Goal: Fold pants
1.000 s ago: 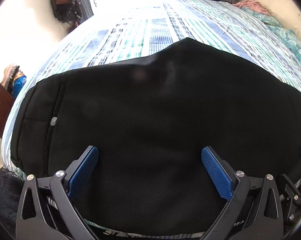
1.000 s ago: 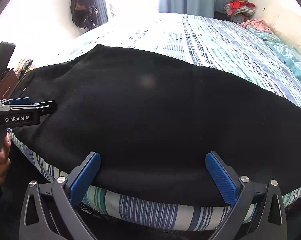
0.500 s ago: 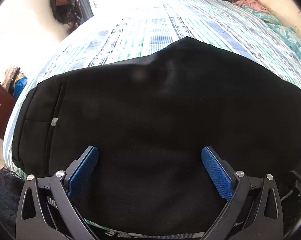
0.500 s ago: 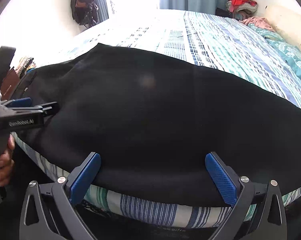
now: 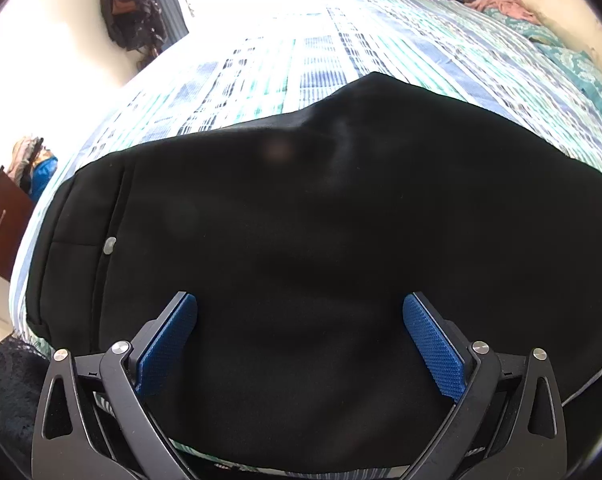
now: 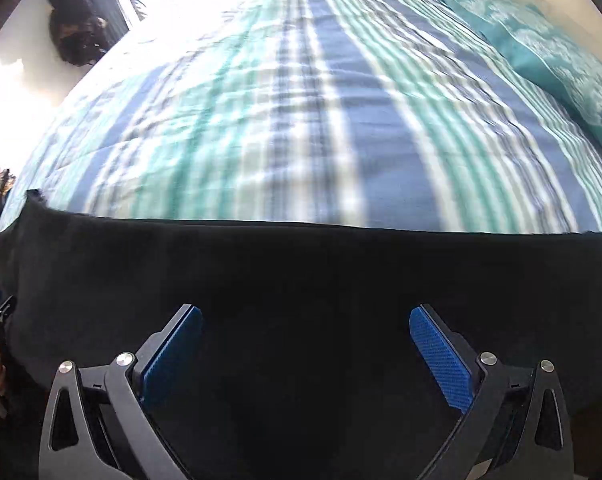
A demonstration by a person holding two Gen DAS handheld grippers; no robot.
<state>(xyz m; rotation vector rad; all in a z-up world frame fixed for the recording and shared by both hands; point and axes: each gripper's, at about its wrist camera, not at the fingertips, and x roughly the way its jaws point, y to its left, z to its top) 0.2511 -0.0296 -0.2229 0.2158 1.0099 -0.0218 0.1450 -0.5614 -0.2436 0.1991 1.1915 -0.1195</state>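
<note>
Having swung rightward, right gripper (image 6: 306, 344) over pants (image 6: 301, 280) hem.

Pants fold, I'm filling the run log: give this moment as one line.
stage: pre-grasp | pants: black, flat on striped bed | left gripper: open, over pants | right gripper: open, over pants, view blurred

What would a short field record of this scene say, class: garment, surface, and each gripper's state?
garment: black pants, spread flat, silver button near the waistband
surface: striped bed
left gripper: open, above the pants, holding nothing
right gripper: open, above the pants near a straight edge
pillow: teal, far right of the bed
</note>
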